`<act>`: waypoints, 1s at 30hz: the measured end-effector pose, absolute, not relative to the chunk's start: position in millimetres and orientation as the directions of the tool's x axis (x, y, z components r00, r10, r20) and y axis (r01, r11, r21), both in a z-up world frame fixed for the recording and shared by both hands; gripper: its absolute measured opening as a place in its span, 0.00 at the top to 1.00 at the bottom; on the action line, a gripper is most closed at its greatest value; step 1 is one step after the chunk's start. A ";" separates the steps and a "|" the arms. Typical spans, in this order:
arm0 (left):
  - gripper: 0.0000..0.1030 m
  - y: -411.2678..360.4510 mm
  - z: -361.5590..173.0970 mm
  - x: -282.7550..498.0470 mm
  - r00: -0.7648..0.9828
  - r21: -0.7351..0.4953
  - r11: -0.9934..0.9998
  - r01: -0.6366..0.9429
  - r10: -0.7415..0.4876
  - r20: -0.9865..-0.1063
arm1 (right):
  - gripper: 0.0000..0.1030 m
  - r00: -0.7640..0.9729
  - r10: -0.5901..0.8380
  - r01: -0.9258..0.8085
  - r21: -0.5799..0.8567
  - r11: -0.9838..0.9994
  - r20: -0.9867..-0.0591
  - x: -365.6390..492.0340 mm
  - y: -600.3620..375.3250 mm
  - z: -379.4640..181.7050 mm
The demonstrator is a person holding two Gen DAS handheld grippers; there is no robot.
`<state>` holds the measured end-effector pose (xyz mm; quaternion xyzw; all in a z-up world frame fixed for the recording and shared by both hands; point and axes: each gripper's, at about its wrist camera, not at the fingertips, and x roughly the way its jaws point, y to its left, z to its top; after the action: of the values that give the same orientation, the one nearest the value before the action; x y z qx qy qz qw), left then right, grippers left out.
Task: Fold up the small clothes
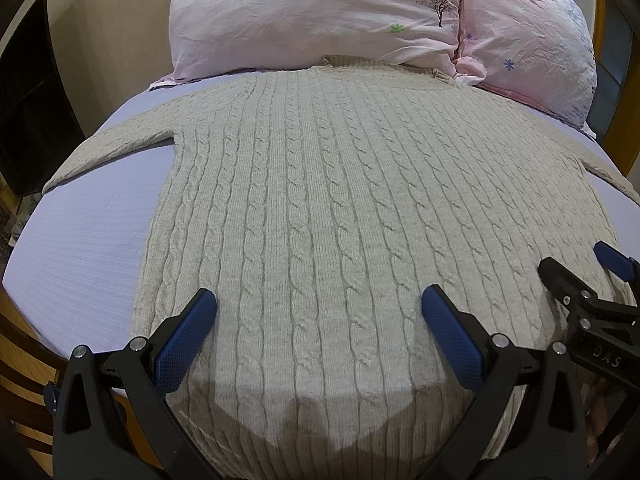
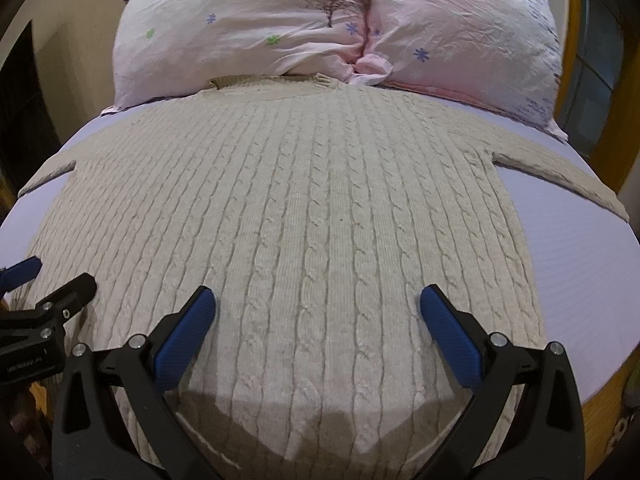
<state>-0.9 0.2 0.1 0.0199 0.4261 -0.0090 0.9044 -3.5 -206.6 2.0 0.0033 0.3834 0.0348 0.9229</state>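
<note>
A beige cable-knit sweater [image 1: 320,200] lies flat on the lavender bed sheet [image 1: 80,248], collar toward the pillows, sleeves spread to both sides. It also fills the right wrist view [image 2: 312,208]. My left gripper [image 1: 319,304] is open and empty, hovering over the sweater's lower left part near the hem. My right gripper [image 2: 318,302] is open and empty over the lower right part. The right gripper shows at the right edge of the left wrist view [image 1: 576,268]; the left gripper shows at the left edge of the right wrist view [image 2: 56,276].
Two pink flowered pillows [image 1: 320,12] [image 2: 460,28] lie at the head of the bed, touching the sweater's collar. A dark panel [image 1: 28,112] stands at the left. The wooden bed frame [image 1: 24,408] shows at the lower corners.
</note>
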 end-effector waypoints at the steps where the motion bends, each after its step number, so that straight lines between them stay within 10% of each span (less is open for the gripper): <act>1: 0.01 0.3 -0.1 -1.3 0.642 0.030 0.999 0.036 0.000 -0.767 | 0.02 0.697 0.092 -0.079 0.052 0.996 -0.711 -3.1 -208.2 2.6; 4: 0.01 1.6 5.0 -8.5 0.657 0.033 0.998 0.053 -0.010 -0.754 | 0.02 0.720 0.240 -0.119 0.226 0.967 -0.651 2.0 -260.0 26.7; 10: 0.01 18.7 9.6 -3.2 0.693 -0.054 0.993 0.105 -0.112 -0.712 | 0.03 0.807 0.100 0.262 0.505 0.822 -0.582 21.1 -445.3 44.7; 17: 0.01 82.1 43.4 13.2 0.838 -0.153 0.987 0.055 -0.129 -0.531 | 0.34 0.768 0.052 0.539 0.689 0.484 -0.638 55.6 -611.8 4.1; 24: 0.01 146.7 51.7 50.8 0.826 -0.185 0.975 -0.126 0.000 -0.563 | 0.58 0.792 0.016 0.577 0.757 0.306 -0.610 76.2 -676.7 -14.9; 27: 0.01 171.3 52.5 55.0 0.822 -0.211 0.960 -0.185 0.033 -0.569 | 0.90 0.794 -0.007 0.591 0.769 0.245 -0.608 79.1 -694.3 -26.8; 30: 0.01 199.3 52.8 53.6 0.822 -0.254 0.937 -0.240 0.057 -0.566 | 0.90 0.770 -0.059 0.617 0.717 0.324 -0.635 89.4 -687.7 -11.5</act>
<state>53.6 199.3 52.8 -0.1593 0.2873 0.0790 0.9412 89.4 -687.7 -11.5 0.5385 0.2587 -0.2191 0.7714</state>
